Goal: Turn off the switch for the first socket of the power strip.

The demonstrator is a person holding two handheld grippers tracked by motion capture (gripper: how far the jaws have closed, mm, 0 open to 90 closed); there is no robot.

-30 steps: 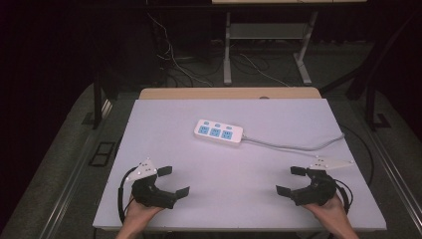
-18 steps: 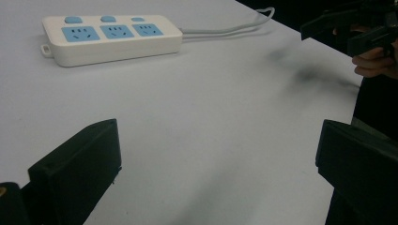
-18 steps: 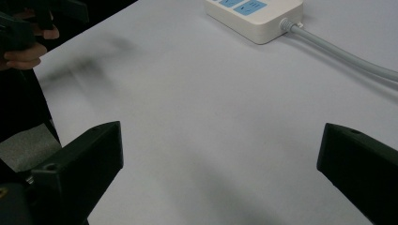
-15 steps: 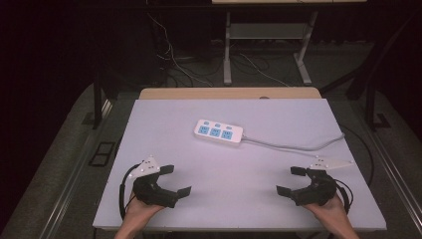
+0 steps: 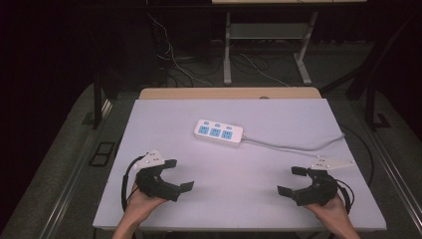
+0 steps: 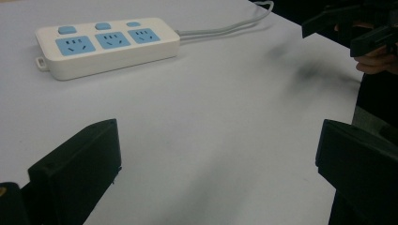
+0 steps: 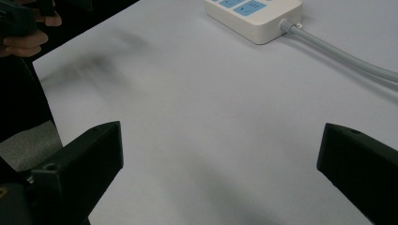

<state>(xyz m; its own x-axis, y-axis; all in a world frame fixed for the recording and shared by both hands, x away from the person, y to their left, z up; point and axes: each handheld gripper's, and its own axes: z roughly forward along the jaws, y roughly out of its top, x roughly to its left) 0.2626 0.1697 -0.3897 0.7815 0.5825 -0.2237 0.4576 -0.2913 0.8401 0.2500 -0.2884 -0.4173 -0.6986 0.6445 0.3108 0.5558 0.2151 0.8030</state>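
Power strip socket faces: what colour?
Light blue, set in the cream-white body of the power strip; clearest in the left gripper view.

Jaws wide apart over white table (image 7: 197, 140); power strip (image 7: 256, 16) ahead, cable (image 7: 342, 56) trailing.

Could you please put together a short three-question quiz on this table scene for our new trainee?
1. True or false: the left hand-held gripper is shut on the power strip.
2. How many blue socket faces does the power strip have on top? A) two B) three C) five
3. Fill in: the grey cable leaves the power strip and runs toward the table's ____ edge, as seen in the high view.

Key
1. False. Both the left and the right hand-held gripper are open and rest apart from the strip near the front of the table.
2. B, three.
3. Right.
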